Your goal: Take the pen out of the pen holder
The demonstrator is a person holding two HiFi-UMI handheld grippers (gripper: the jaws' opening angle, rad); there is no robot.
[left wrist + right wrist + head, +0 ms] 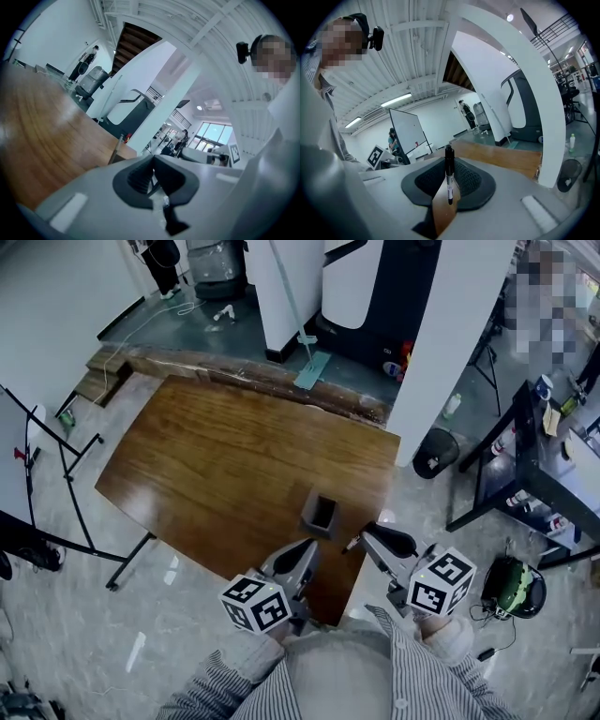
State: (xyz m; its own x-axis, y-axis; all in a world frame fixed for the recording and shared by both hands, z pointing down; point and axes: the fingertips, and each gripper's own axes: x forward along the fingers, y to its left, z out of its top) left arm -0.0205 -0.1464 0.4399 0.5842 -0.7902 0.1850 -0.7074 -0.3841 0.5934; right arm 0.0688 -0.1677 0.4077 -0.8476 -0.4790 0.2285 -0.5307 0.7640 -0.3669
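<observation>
A small dark square pen holder (pixel 319 514) stands on the wooden table (pixel 225 465) near its front corner, and it looks empty from above. My right gripper (pixel 361 538) is just right of the holder, off the table's edge, shut on a black pen (pixel 449 180). The pen stands upright between the pads, and in the head view its tip (pixel 352 543) pokes out to the left. My left gripper (pixel 306 559) hovers just in front of the holder with its jaws together and nothing between them. In the left gripper view only one edge of the holder (pixel 115 151) shows past the jaws.
White pillars (pixel 441 343) rise behind the table. A black bin (pixel 435 454) and a dark side table (pixel 539 474) with small items stand at the right. A black stand (pixel 56 465) spreads its legs at the left. A whiteboard (pixel 408 129) and people stand far off.
</observation>
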